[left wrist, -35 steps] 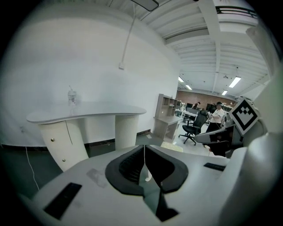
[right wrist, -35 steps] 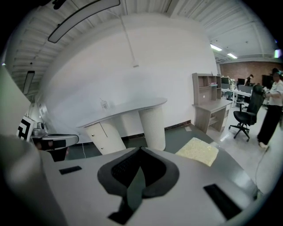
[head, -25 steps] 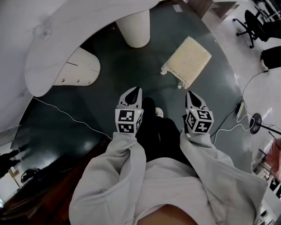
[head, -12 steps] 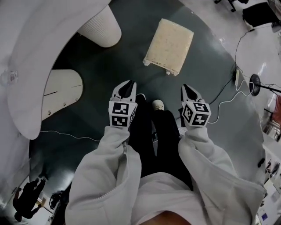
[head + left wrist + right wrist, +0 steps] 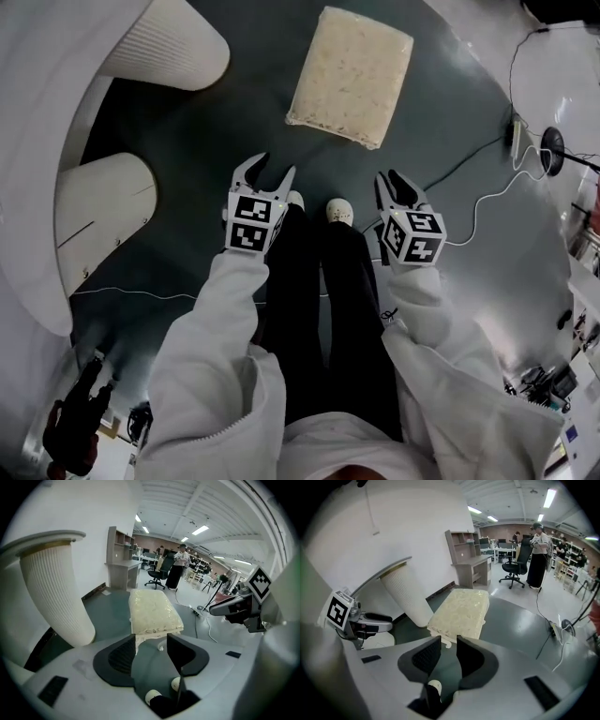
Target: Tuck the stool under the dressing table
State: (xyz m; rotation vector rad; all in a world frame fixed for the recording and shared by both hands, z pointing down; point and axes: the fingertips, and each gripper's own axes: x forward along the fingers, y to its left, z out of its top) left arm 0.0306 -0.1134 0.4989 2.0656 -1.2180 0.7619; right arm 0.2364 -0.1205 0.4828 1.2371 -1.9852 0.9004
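Note:
The stool (image 5: 349, 75), a low seat with a cream cushion and short white feet, stands on the dark floor just ahead of both grippers; it shows again as the stool (image 5: 154, 613) and the stool (image 5: 461, 611). The white dressing table (image 5: 37, 141) curves along the left on a fluted leg (image 5: 173, 47). My left gripper (image 5: 265, 173) points down at the stool's near left, jaws opening with nothing between them. My right gripper (image 5: 394, 183) hangs at the near right, jaws also opening and empty. Neither touches the stool.
A second rounded white pedestal (image 5: 103, 216) stands under the table at left. My shoes (image 5: 338, 211) are between the grippers. A white cable (image 5: 487, 202) and a stand base (image 5: 548, 150) lie at right. A desk, an office chair and people are far behind.
Both grippers have come down and forward toward the stool, which now sits closer in the head view. Their jaws, shut before, have parted.

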